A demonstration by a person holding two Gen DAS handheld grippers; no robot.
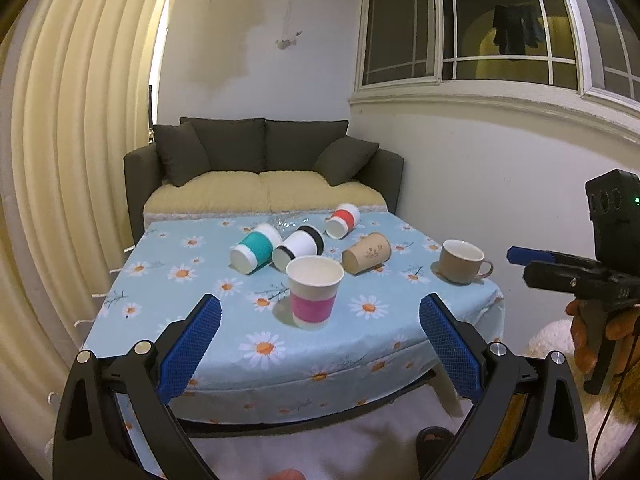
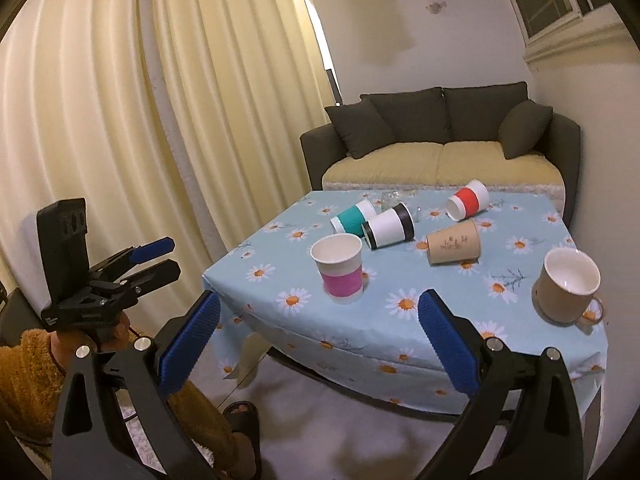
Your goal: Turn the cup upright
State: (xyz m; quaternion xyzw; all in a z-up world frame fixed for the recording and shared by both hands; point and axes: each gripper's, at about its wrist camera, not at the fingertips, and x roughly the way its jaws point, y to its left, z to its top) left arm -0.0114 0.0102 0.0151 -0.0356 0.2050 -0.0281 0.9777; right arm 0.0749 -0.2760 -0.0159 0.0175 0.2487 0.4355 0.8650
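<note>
On the daisy tablecloth (image 1: 168, 300), four paper cups are lying sideways; the kraft cup (image 2: 454, 244), axis running left-right, is sitting nearer the right gripper (image 2: 320, 320). Both grippers, the left gripper (image 1: 320, 320) too, are hanging spread wide, holding nothing.

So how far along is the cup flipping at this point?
Done: the pink-banded paper cup and tan ceramic mug stand upright. In hand: nothing; left gripper and right gripper have jaws open, short of the table. Left: teal-banded, black-banded, red-banded and brown floral cups lie sideways.
</note>
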